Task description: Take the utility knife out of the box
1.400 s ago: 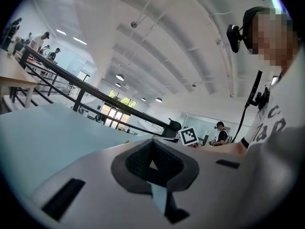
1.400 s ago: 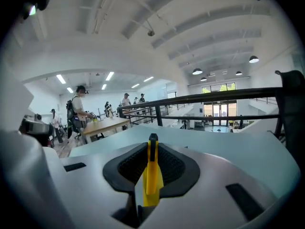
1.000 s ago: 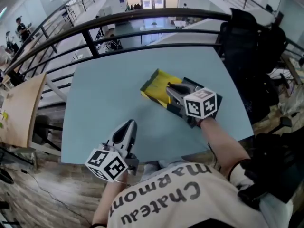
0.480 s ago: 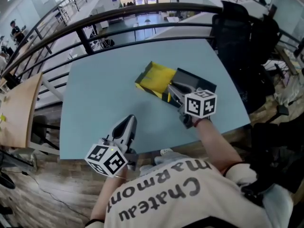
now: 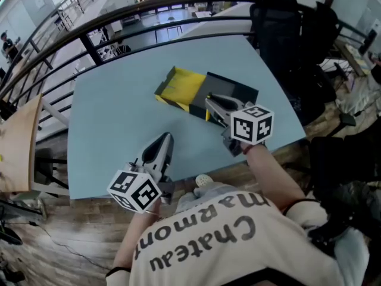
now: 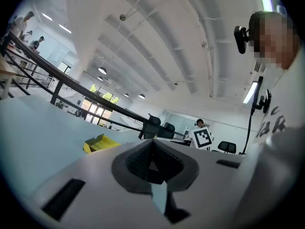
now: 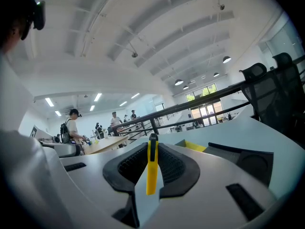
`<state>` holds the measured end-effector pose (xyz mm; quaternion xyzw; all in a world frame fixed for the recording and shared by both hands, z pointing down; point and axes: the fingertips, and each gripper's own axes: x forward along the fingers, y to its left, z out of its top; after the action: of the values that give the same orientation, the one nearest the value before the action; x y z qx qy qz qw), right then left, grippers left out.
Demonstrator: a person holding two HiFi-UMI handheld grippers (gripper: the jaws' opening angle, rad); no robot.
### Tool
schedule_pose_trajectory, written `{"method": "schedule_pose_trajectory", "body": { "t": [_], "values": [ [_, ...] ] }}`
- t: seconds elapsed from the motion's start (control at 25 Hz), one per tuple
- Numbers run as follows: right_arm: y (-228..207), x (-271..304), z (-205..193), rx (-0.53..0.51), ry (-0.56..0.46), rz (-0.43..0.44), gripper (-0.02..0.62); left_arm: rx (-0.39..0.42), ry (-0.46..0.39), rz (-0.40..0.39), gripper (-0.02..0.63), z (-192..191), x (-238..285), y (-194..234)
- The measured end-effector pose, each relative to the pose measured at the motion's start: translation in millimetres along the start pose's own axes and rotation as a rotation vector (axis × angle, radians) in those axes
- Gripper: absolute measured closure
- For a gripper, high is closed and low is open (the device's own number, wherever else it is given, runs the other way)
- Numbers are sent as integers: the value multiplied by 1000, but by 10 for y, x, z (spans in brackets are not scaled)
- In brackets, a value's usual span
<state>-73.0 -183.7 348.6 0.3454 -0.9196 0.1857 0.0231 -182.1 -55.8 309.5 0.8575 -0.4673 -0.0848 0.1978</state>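
An open box lies on the pale blue table (image 5: 113, 106), with a yellow flap (image 5: 181, 87) on the left and a black tray (image 5: 238, 91) on the right. My right gripper (image 5: 209, 102) hovers over the near side of the box. It is shut on a thin yellow utility knife (image 7: 151, 168) with a black tip, held upright between the pads. My left gripper (image 5: 164, 139) rests low over the table's near part, apart from the box, shut with nothing in it. The left gripper view shows the yellow flap (image 6: 101, 143) far off to the left.
A black railing (image 5: 119, 25) runs behind the table. Black office chairs (image 5: 292, 28) stand at its far right corner. A wooden tabletop (image 5: 24, 142) lies to the left. The table's near edge is just below both grippers. People stand far away.
The table and box have slid up and left in the head view. My right gripper, still at the box's near side, has drawn slightly toward me. The left gripper stays near the table's front edge.
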Motion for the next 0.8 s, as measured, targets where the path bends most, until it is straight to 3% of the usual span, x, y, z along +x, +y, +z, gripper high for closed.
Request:
{"method": "schedule_pose_trajectory", "body": {
  "t": [0.28,0.48,0.68,0.8],
  "values": [
    [-186,-355,-18,56,-41,7,511,26,41,-23,604,-149,171,-287],
    [-432,-517,34,94,-80,41,511,61,65,6,604,-190,340,-470],
    [-818,-659,-28,129,-36,74,511,24,69,30,604,-350,754,-683],
    [-1138,-914,-18,126,-2,90,511,10,88,7,604,-533,1161,-984]
  ]
}}
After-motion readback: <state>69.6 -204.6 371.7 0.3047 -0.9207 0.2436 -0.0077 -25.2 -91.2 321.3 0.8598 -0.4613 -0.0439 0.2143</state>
